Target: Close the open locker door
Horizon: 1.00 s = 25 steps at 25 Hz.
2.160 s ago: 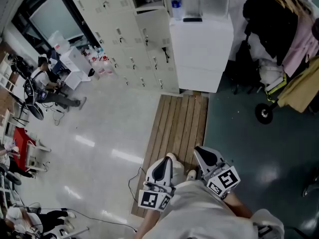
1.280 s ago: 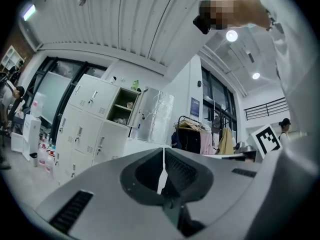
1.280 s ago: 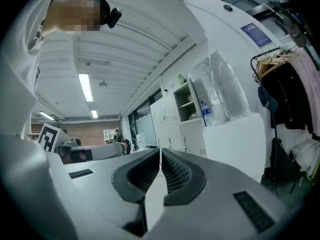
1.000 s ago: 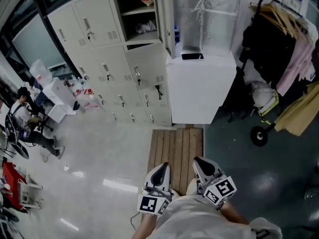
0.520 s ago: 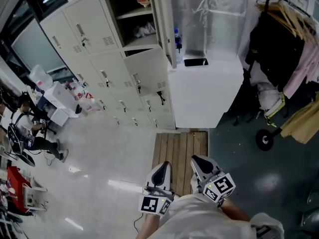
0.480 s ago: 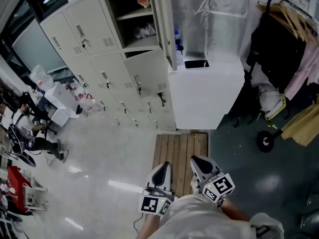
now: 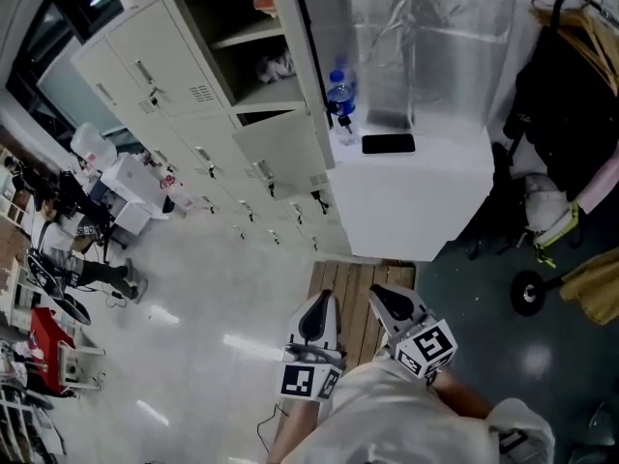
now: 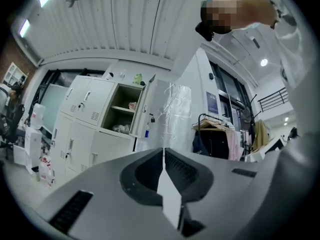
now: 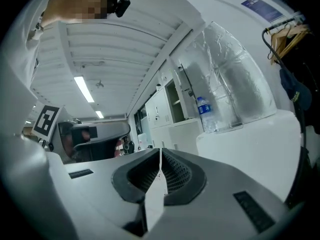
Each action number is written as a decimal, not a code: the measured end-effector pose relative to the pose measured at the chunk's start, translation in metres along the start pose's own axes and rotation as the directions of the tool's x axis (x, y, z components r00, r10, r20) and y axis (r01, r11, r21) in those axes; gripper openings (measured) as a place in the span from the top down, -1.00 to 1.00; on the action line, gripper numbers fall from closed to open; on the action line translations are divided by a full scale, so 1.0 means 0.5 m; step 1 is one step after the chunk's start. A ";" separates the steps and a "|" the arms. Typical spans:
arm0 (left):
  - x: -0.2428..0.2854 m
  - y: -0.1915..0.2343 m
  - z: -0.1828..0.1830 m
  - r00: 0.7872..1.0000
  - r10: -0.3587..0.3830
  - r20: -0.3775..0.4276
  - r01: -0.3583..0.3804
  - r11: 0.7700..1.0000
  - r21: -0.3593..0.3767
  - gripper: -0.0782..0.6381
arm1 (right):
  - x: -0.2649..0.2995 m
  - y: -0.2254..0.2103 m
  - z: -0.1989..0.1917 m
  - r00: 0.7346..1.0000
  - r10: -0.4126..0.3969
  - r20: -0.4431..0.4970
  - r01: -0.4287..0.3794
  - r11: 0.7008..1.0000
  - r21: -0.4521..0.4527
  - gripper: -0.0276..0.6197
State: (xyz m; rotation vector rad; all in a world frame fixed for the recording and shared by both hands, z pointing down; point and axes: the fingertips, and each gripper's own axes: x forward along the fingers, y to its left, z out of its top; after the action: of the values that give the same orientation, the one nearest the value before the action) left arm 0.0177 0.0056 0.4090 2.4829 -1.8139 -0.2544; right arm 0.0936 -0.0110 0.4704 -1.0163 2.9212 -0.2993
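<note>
In the head view, a bank of pale lockers [image 7: 184, 114] fills the upper left. The open locker [image 7: 247, 37] is in the top row, at the right end of the bank. Its door [image 7: 312, 61] stands wide open and is seen almost edge on, between the compartment and a white cabinet [image 7: 416, 201]. On the shelf inside lies something white, too small to tell what it is. On the cabinet top, a water bottle [image 7: 338, 95] stands at the corner next to the door, and a black phone [image 7: 388, 144] lies near the back edge. A clothes rack [image 7: 580, 95] is at the right. On the floor before the cabinet lies a wooden board [image 7: 358, 283]. The left gripper [image 7: 319, 307] and the right gripper [image 7: 382, 303] are held side by side low in the picture, well apart from the door.

In the left gripper view, the left gripper [image 8: 163, 150] has its jaws pressed together with nothing between them. Beyond them are the open locker [image 8: 120, 115], its door [image 8: 145, 106] and the clothes rack [image 8: 215, 134].

In the right gripper view, the right gripper [image 9: 160, 151] also has its jaws together and holds nothing. The water bottle [image 9: 205, 115] stands on the white cabinet [image 9: 250, 144], and the open locker [image 9: 175, 101] is farther behind it.
</note>
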 end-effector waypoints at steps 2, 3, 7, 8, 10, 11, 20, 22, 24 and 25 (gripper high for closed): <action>0.039 -0.005 -0.001 1.000 0.026 0.007 -0.026 1.000 0.017 0.73 | 0.007 -0.029 0.003 1.000 0.028 0.002 -0.028 1.000 -0.012 0.81; 0.057 -0.007 -0.003 0.999 0.036 0.008 -0.036 0.999 0.025 0.73 | 0.009 -0.043 0.004 0.999 0.036 0.002 -0.036 0.999 -0.014 0.81; 0.120 -0.012 -0.010 0.999 0.040 -0.003 -0.040 0.999 0.034 0.73 | 0.010 -0.087 0.010 0.999 0.039 0.006 -0.039 0.999 -0.007 0.81; 0.133 -0.013 -0.010 0.999 0.040 -0.004 -0.040 0.998 0.038 0.73 | 0.005 -0.096 0.009 0.999 0.032 0.005 -0.032 0.999 -0.006 0.81; 0.163 -0.015 -0.009 0.999 0.041 -0.003 -0.041 0.998 0.046 0.73 | -0.007 -0.123 0.006 1.000 0.007 0.002 -0.007 1.000 0.001 0.81; 0.181 -0.016 -0.009 0.999 0.039 0.000 -0.039 0.998 0.049 0.73 | -0.012 -0.140 0.004 1.000 -0.010 0.001 0.010 1.000 0.009 0.81; 0.340 0.043 0.038 0.994 0.089 0.066 -0.096 0.989 0.110 0.50 | 0.007 -0.251 0.011 0.991 -0.131 -0.029 0.131 0.991 -0.023 0.81; 0.380 0.053 0.055 0.992 0.097 0.080 -0.106 0.987 0.120 0.45 | 0.020 -0.276 0.024 0.987 -0.155 -0.035 0.154 0.987 -0.038 0.81; 0.417 0.063 0.068 0.990 0.108 0.089 -0.119 0.984 0.132 0.44 | 0.039 -0.297 0.037 0.985 -0.166 -0.038 0.164 0.985 -0.046 0.81; 0.434 0.069 0.070 0.989 0.119 0.088 -0.131 0.982 0.139 0.44 | 0.049 -0.305 0.042 0.985 -0.170 -0.038 0.168 0.985 -0.045 0.81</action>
State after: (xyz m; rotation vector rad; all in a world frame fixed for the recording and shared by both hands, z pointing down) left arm 0.0434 -0.2092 0.3577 2.4703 -2.0814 -0.2253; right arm 0.1696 -0.1468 0.4799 -1.2831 2.8935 -0.2689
